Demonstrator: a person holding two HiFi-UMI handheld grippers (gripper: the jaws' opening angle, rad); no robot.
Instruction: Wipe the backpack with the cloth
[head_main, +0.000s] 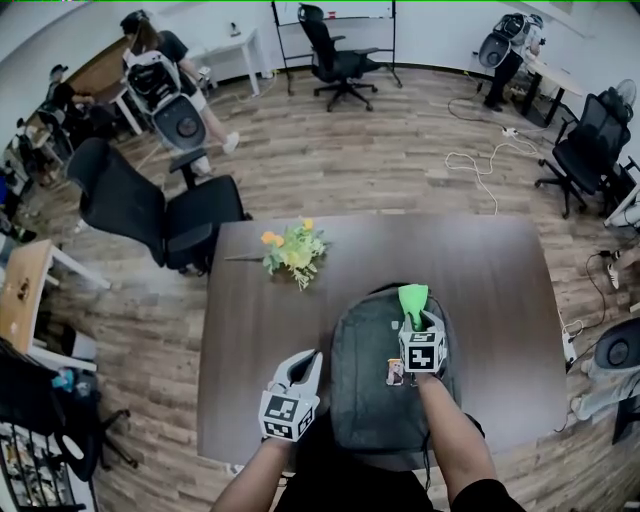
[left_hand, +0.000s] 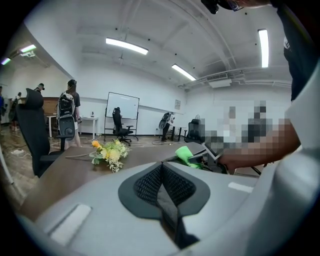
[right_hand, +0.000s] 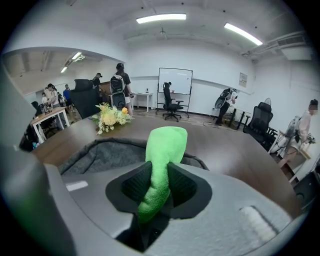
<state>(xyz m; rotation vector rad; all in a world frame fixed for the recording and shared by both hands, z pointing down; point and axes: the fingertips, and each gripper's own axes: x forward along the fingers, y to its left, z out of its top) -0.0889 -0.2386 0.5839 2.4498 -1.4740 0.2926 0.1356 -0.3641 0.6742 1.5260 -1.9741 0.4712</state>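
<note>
Office room with wood-pattern floor; dark brown table (head_main: 500, 300) in the foreground. A grey backpack (head_main: 370, 380) lies flat on the table at the person's edge. Right gripper (right_hand: 159, 175), over the backpack's upper part, has its jaws pinching a green cloth (right_hand: 165, 145), whose free end stands up beyond the tips. Whether the cloth touches the fabric cannot be told. Left gripper (left_hand: 162, 170), just beside the backpack's left edge and apart from it, has its jaws pressed together on nothing. A bunch of yellow flowers (head_main: 293, 250) lies beyond the backpack, to its far left.

Risks, as judged: the cloth is held by a narrow fold and may pull out of the jaws when dragged. With nothing steadying it, the backpack may slide across the table under the stroke.

Writing: none legible. A small tag (head_main: 395, 372) on the backpack is too small to read; the gripper cubes bear only square markers.
</note>
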